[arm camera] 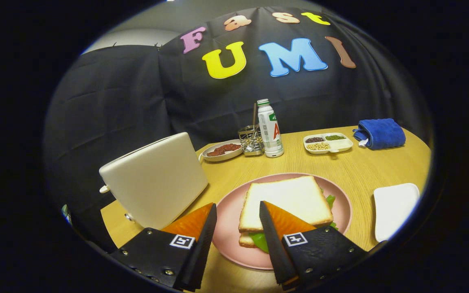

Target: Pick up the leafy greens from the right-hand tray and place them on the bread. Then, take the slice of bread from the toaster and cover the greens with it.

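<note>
My gripper hangs released, fingers spread above the round pink plate holding a white-bread sandwich with green leafy filling.

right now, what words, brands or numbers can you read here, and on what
bottle label: too small and blurred to read
square markers on the open claw, its fingers apart by the sandwich: patterns, no words
nothing else on the table carries text

Bearing on a wooden table: toaster, pink plate, white tray, bottle, blue towel, divided dish.
</note>
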